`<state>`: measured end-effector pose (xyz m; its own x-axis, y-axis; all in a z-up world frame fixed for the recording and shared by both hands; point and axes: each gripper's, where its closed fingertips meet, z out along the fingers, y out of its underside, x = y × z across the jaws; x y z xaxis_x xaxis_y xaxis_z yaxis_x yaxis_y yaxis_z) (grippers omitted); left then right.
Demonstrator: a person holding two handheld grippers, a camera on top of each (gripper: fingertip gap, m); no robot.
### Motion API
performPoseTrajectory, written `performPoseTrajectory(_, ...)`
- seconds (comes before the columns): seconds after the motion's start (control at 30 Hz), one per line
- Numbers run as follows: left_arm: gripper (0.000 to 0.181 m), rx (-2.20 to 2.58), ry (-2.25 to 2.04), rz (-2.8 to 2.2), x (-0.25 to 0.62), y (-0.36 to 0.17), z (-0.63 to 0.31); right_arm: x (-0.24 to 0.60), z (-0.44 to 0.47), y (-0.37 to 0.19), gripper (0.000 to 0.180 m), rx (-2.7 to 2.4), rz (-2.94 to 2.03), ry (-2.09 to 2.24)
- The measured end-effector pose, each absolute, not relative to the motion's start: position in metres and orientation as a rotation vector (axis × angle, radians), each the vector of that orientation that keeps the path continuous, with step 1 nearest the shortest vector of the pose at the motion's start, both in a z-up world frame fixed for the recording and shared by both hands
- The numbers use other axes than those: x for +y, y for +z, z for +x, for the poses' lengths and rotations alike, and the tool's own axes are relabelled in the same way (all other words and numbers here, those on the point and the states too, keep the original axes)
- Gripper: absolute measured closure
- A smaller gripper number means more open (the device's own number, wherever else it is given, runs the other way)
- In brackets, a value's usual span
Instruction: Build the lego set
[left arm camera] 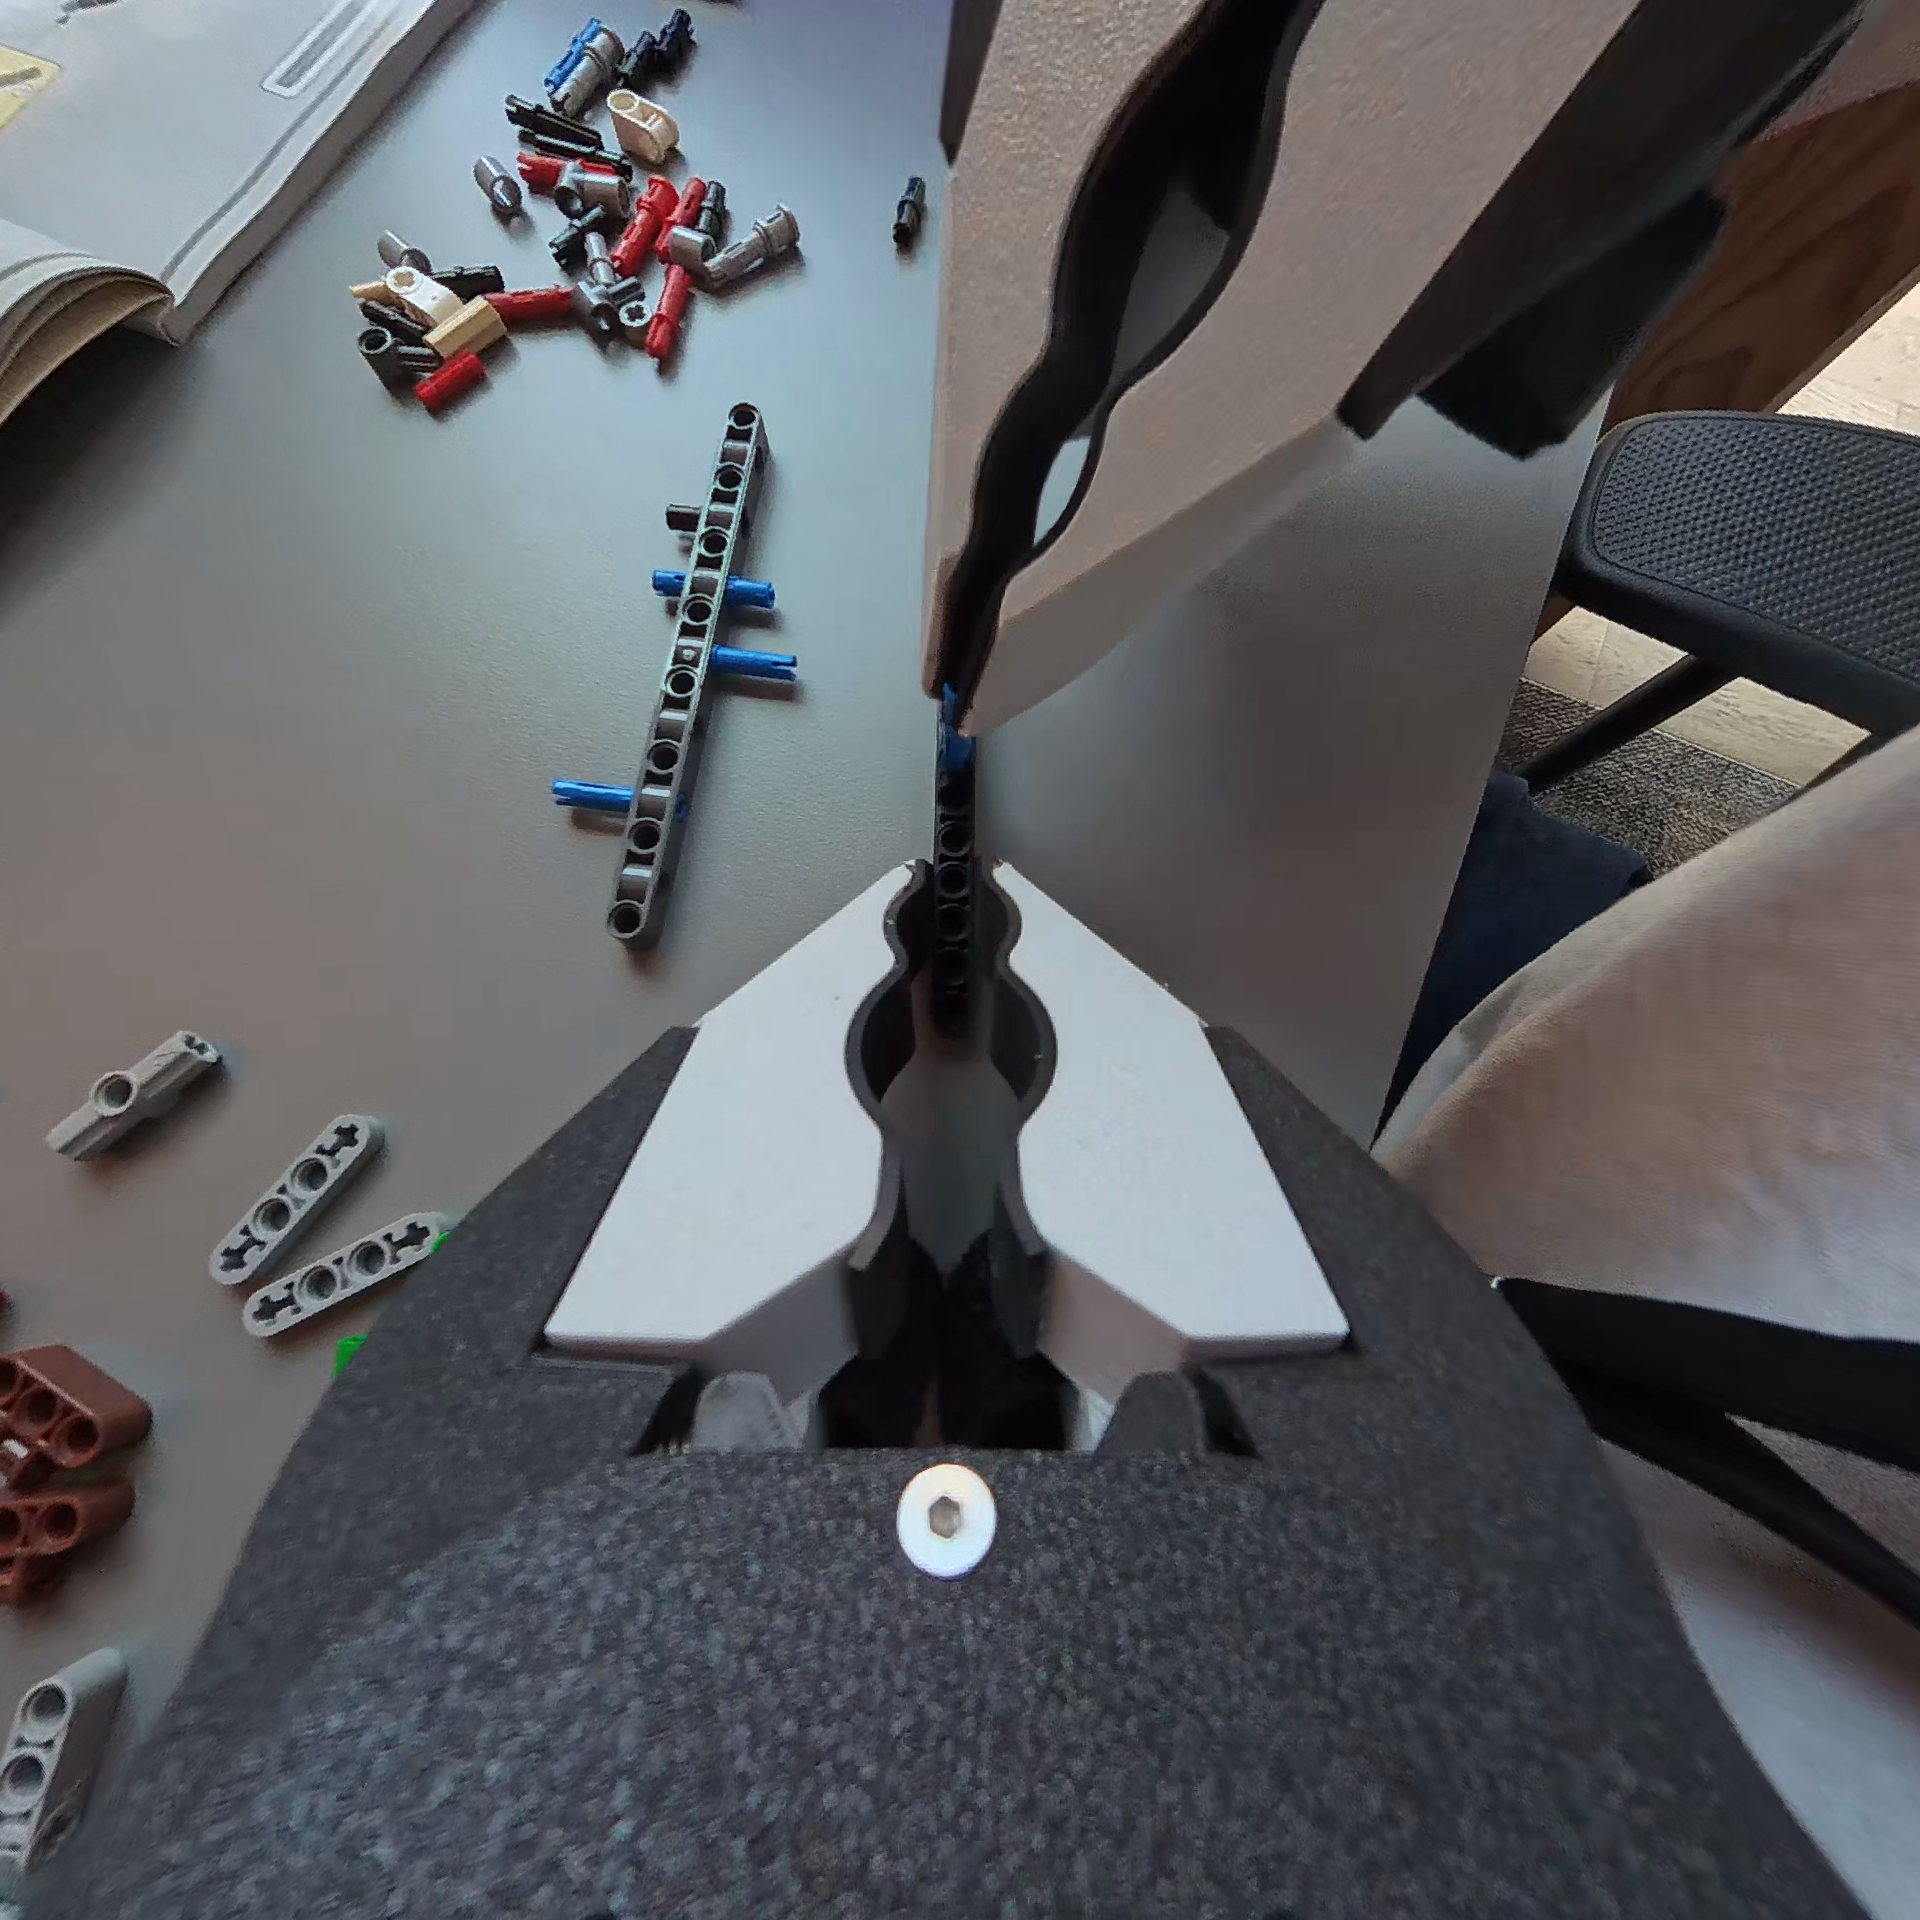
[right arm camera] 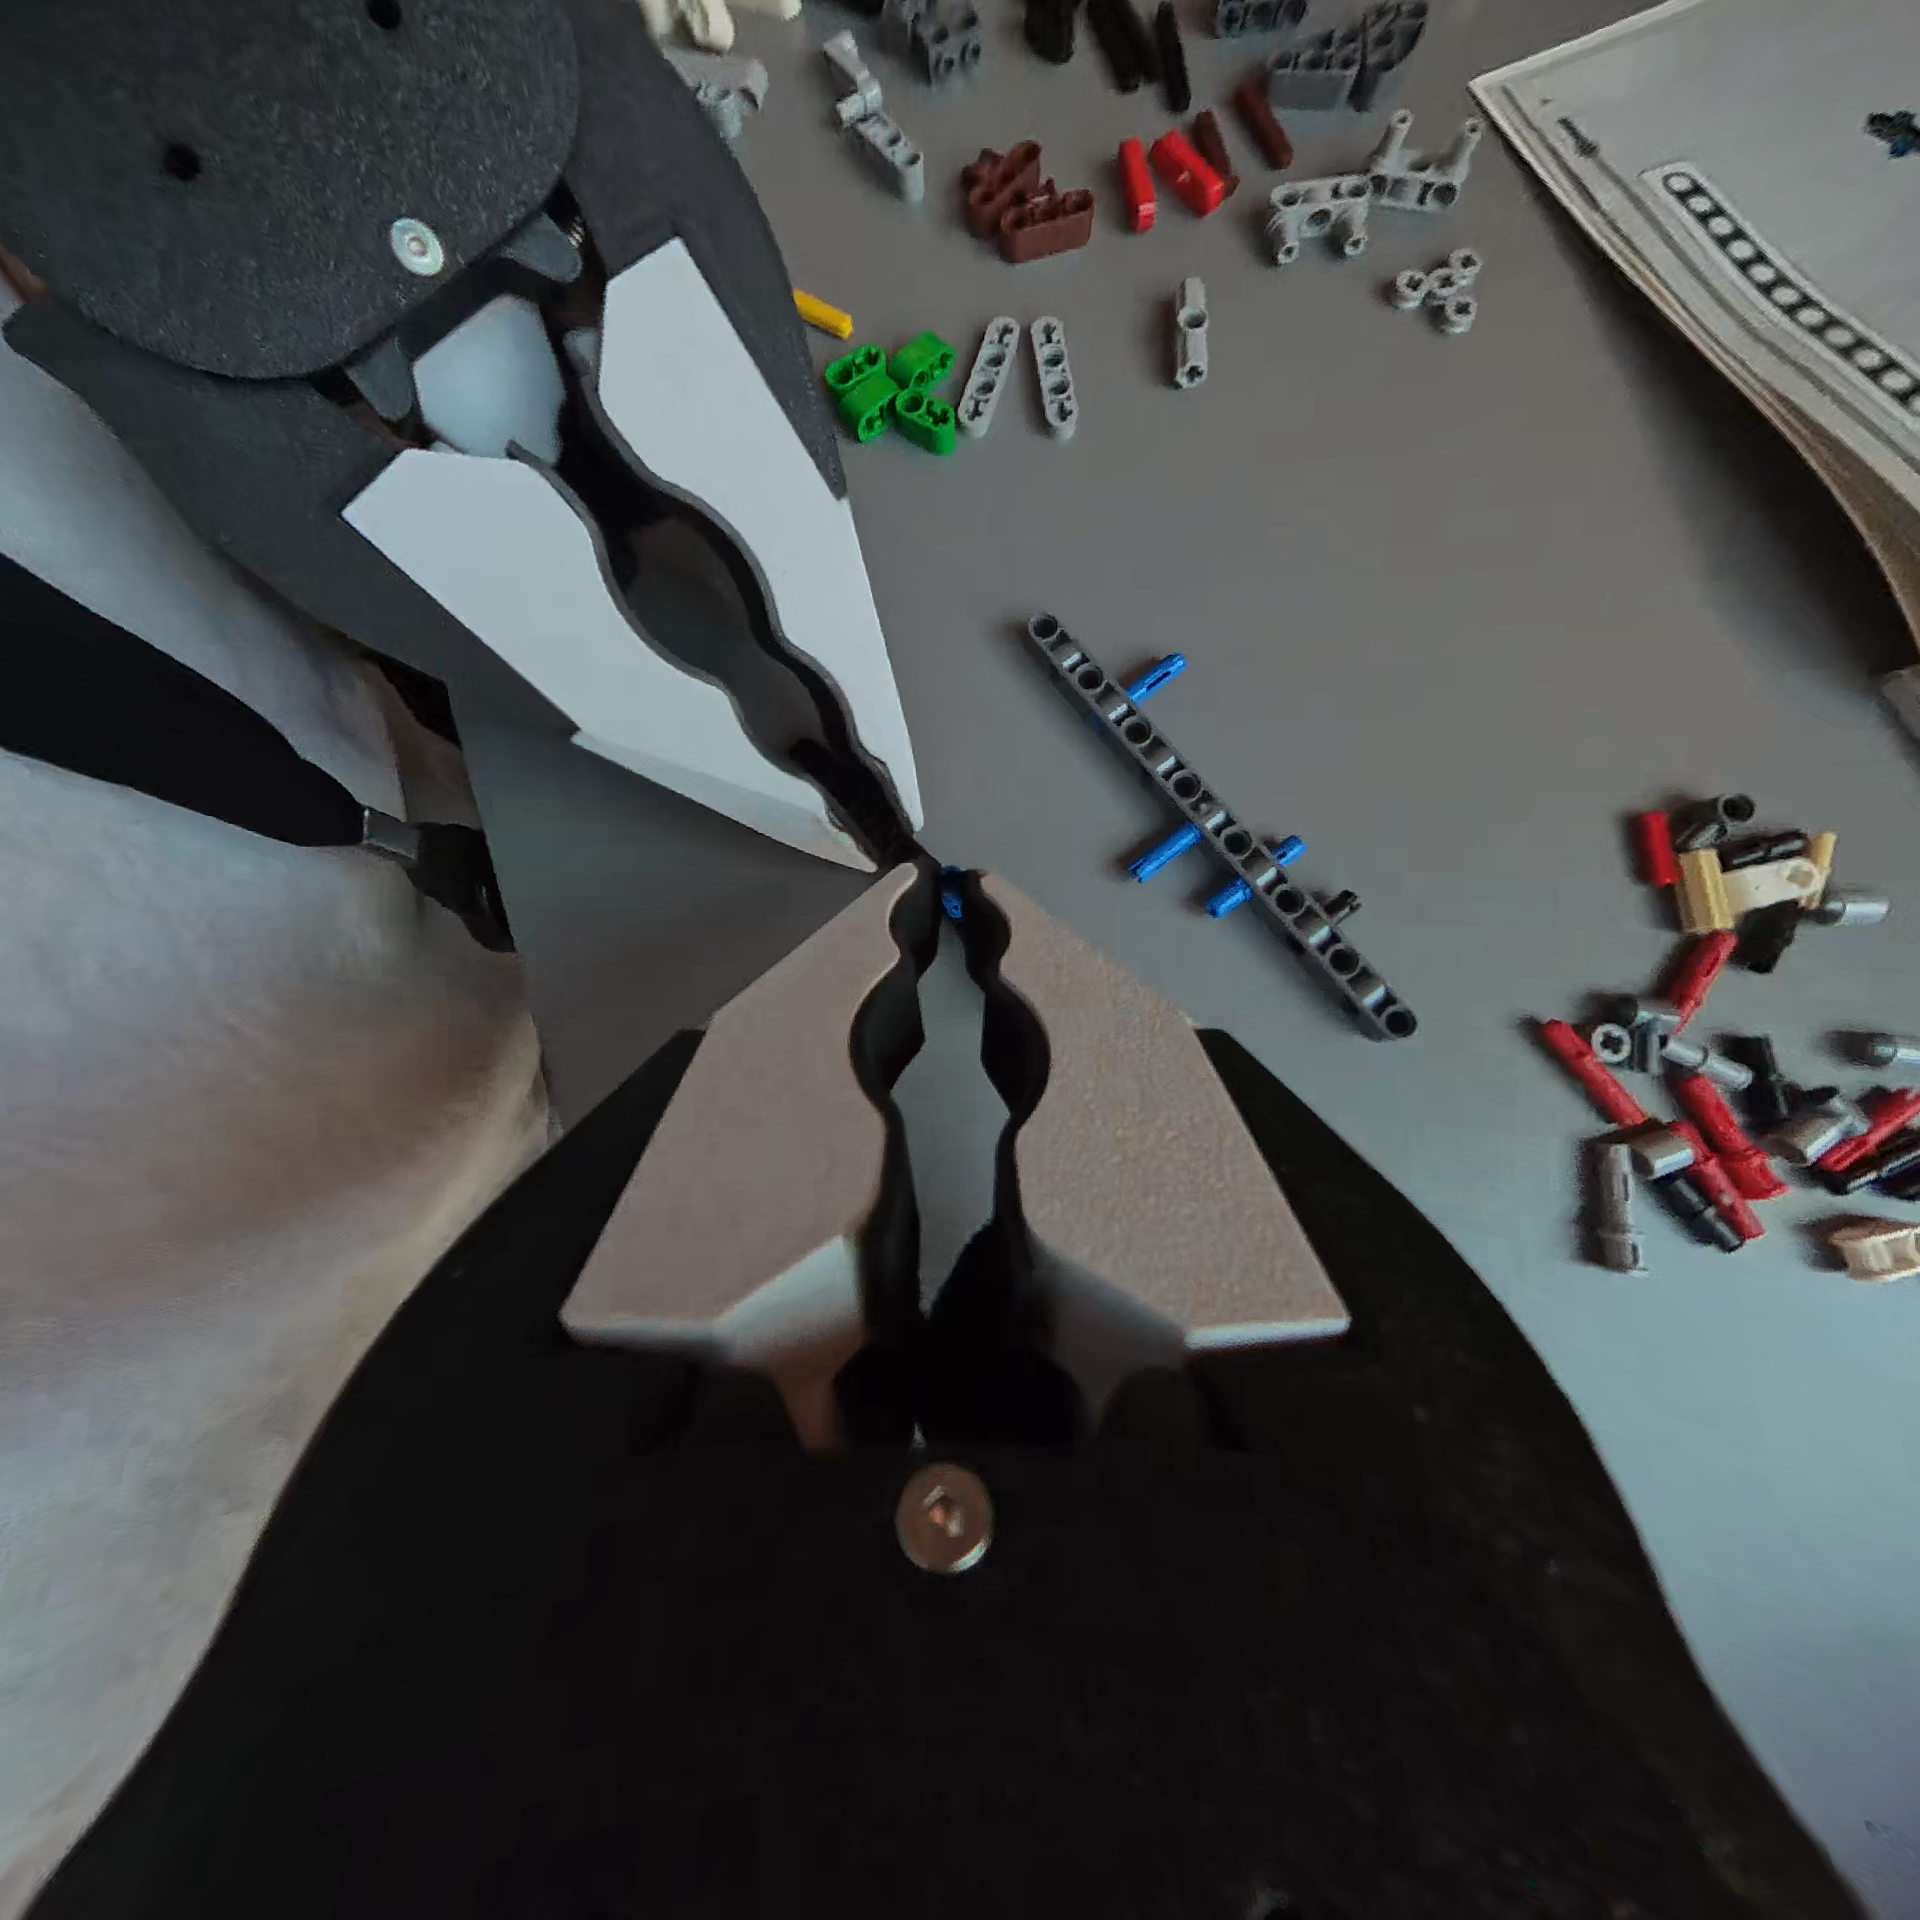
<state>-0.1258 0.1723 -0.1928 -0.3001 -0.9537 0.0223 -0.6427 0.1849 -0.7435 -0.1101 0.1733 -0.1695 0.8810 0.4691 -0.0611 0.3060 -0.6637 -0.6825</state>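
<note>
My left gripper [left arm camera: 953, 871] is shut on a black beam with a row of holes [left arm camera: 952, 831], which sticks out forward above the table. My right gripper [left arm camera: 953, 694] comes in from above and is shut on a small blue pin [left arm camera: 950, 732] at the beam's far end. In the right wrist view, my right gripper [right arm camera: 951, 881] pinches the blue pin [right arm camera: 952, 898] at its tips, touching the left gripper's [right arm camera: 896, 844] tips. A grey beam carrying several blue pins [left arm camera: 691, 675] lies flat on the table, and it also shows in the right wrist view [right arm camera: 1216, 821].
A pile of red, black, grey and tan pins [left arm camera: 582, 208] lies beyond the grey beam. An open instruction booklet [right arm camera: 1766, 260] sits at the table's side. Green connectors [right arm camera: 899, 390], thin grey liftarms [left arm camera: 301, 1195] and brown pieces [left arm camera: 62, 1423] lie scattered. A black chair [left arm camera: 1745, 540] stands beyond the table edge. Only a small space, under 4 cm, lies between the two pairs of fingers.
</note>
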Motion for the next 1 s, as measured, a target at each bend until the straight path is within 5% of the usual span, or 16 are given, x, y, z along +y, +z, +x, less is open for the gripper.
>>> performPoseTrajectory(0.03, 0.173, 2.015, -0.918, -1.495, 0.1724, -0.1928, -0.1257, 0.1722, -0.1091, -0.1697, 0.177, -0.504, -2.34, 0.307)
performPoseTrajectory(1.0, 0.173, 2.016, -0.92, -1.495, 0.1723, -0.1929, -0.1256, 0.1739, -0.109, -0.1775, 0.177, -0.364, -2.334, 0.213)
